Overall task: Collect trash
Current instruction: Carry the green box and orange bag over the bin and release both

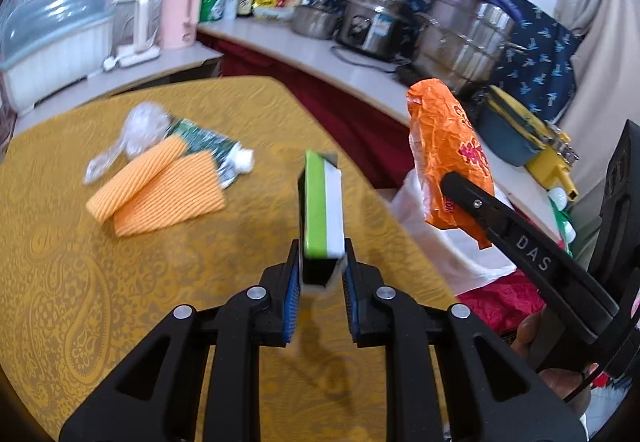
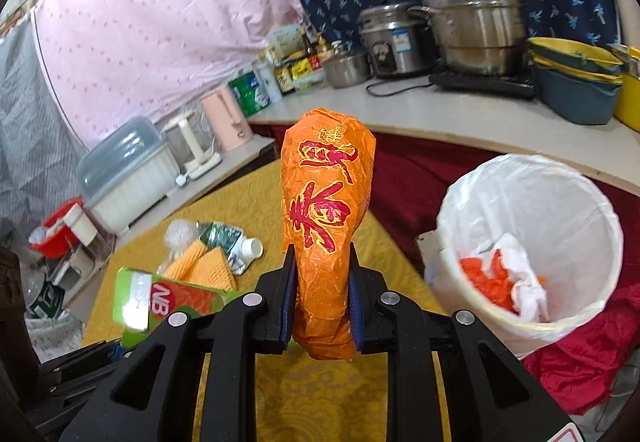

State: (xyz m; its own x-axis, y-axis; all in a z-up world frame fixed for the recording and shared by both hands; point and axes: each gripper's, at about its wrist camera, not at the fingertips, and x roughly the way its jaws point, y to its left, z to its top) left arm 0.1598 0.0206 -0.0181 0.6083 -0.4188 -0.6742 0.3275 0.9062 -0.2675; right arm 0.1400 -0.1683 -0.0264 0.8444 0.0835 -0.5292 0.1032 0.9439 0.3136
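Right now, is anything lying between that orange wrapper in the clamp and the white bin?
Nothing. In the right wrist view, only the yellow table edge and red cloth separate the orange wrapper, held by the right gripper, from the bin.

It was a home kitchen and eating corner. A curved pale counter (image 2: pixel 460 118) carried a stacked steel steamer pot (image 2: pixel 472 10), a rice cooker (image 2: pixel 394 40), a small steel bowl (image 2: pixel 346 70), seasoning bottles and packets (image 2: pixel 298 68) and a pink kettle (image 2: pixel 226 118). A lidded dish rack (image 2: pixel 124 174) sat nearby. Pink and navy printed cloths (image 2: pixel 160 22) hung behind. A table wore a gold paisley cloth (image 1: pixel 72 282), beside a lined white bin (image 2: pixel 532 242).
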